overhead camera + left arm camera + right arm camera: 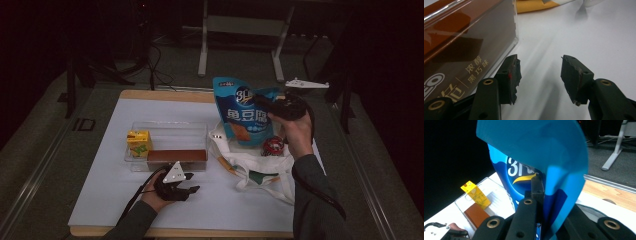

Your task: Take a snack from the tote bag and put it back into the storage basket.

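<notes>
- Our right gripper (267, 102) has its fingers (537, 186) clamped on the edge of the blue snack bag (243, 111), which hangs in the air above the white tote bag (252, 162) at the right of the worktop (100, 190).
- In the right gripper view the snack bag (536, 152) curls over the fingers, so the hold looks to sit on a thin flap of film; we judge it could slip if the bag swings.
- Our left gripper (192, 190) rests low on the worktop with its fingers (511, 76) apart and nothing between them, just beside the near wall of the clear box (170, 127).
- Inside the box lie a brown chocolate box (177, 155) along the near wall and a yellow drink carton (139, 142) at the left end; the far right part looks free.
- A small red round thing (273, 145) sits in the mouth of the tote bag; we cannot tell what it is.
- We take the step in hand to be moving the snack bag out of the tote bag and across to the clear box. To do it well, we should keep the grip firm, carry the bag high enough for its lower edge to pass the box wall, and lower it over the free part.
- The left gripper could steady the box if it shifts.
</notes>
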